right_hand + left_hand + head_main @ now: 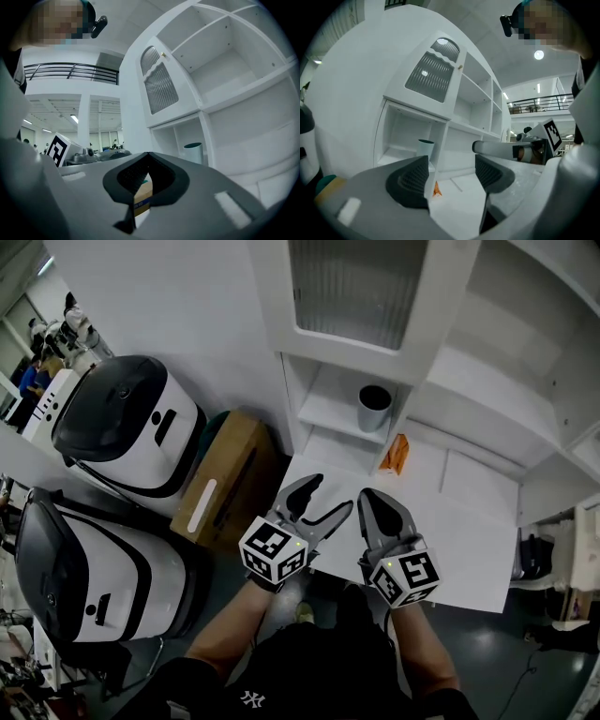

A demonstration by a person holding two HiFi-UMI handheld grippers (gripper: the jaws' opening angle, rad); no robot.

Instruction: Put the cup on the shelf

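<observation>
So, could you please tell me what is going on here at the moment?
A person holds a gripper in each hand over a white table. The grey cup stands upright on a low shelf of the white cabinet, and neither gripper touches it. The left gripper is open and empty, and the right gripper is shut on nothing. Both are well short of the shelf, so the placing looks done. A small orange object lies on the table below the shelf.
</observation>
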